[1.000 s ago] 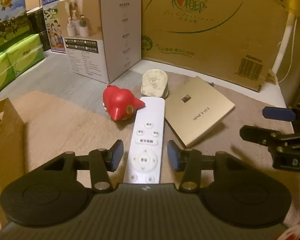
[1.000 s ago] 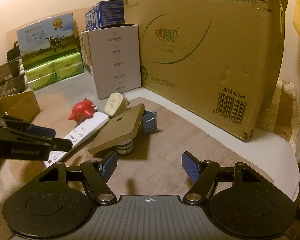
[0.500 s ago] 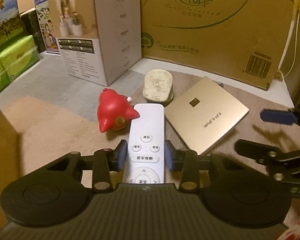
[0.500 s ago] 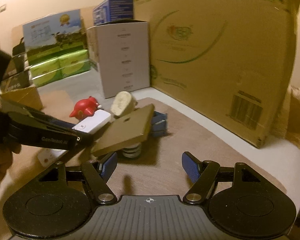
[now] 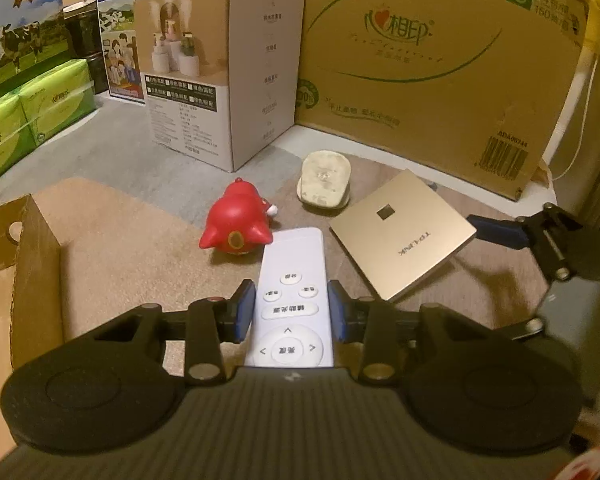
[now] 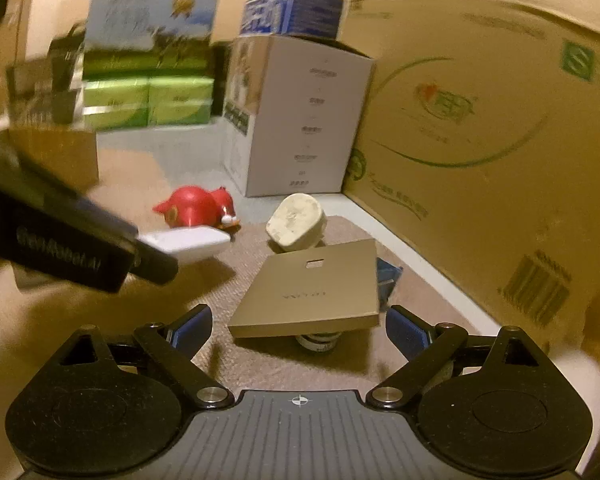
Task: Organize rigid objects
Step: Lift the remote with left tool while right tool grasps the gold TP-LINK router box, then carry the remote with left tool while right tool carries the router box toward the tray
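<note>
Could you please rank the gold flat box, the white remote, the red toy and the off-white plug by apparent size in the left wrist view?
1. Gold flat box
2. White remote, though nearness inflates it
3. Red toy
4. Off-white plug, close to the toy

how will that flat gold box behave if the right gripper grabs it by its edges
The flat gold box looks stiff, with crisp edges, so it probably won't flex. It rests tilted on a small round object, so a push may tip or slide it. Its smooth faces could be slippery. The right gripper is opening, with nothing between its jaws.
</note>
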A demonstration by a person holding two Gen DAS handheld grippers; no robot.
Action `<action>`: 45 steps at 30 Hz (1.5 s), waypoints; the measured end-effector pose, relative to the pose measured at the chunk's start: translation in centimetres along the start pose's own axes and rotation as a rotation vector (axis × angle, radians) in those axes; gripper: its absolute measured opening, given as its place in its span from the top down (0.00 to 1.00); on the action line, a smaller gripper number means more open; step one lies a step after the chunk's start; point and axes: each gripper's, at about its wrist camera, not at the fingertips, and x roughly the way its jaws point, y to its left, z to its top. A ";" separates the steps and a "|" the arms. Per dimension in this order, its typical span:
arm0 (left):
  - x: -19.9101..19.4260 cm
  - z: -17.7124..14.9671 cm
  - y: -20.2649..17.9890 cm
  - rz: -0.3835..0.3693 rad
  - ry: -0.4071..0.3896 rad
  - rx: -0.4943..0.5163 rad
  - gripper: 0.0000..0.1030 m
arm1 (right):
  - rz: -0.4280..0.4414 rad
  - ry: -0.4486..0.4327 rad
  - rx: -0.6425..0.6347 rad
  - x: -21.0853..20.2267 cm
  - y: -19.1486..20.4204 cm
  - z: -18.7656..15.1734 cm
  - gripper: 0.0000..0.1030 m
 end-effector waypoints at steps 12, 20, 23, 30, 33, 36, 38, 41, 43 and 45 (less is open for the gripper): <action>-0.2 -0.2 -0.2 0.004 0.005 -0.017 0.66 | -0.043 -0.024 -0.135 0.8 0.2 -0.4 0.15; -2.1 -2.3 -2.3 0.009 0.002 -0.029 0.66 | 0.002 -0.020 0.075 -4.9 -2.1 -2.1 0.16; -3.0 -3.5 -3.5 0.005 0.006 -0.029 0.66 | 0.027 0.005 0.174 -7.7 -2.3 -3.9 0.15; -5.4 -7.1 -5.4 0.020 0.006 -0.032 0.66 | 0.044 0.129 0.333 -11.9 -2.3 -7.0 0.15; -5.7 -8.6 -5.6 0.023 0.017 -0.036 0.66 | 0.038 0.164 0.371 -12.7 -2.2 -7.8 0.15; -5.6 -9.1 -5.5 0.018 0.027 -0.024 0.66 | 0.021 0.148 0.367 -13.1 -2.1 -7.7 0.12; -5.5 -9.0 -5.6 0.013 0.029 -0.007 0.62 | 0.010 0.130 0.380 -13.1 -2.2 -7.5 0.10; -4.9 -8.9 -5.7 0.012 0.030 0.017 0.61 | -0.005 0.129 0.392 -12.6 -2.4 -7.2 0.10; -4.4 -8.9 -5.8 0.021 0.035 0.031 0.61 | -0.016 0.131 0.394 -12.2 -2.5 -7.2 0.10; -4.0 -8.9 -5.9 0.030 0.025 0.043 0.61 | -0.021 0.138 0.399 -11.8 -2.6 -7.2 0.10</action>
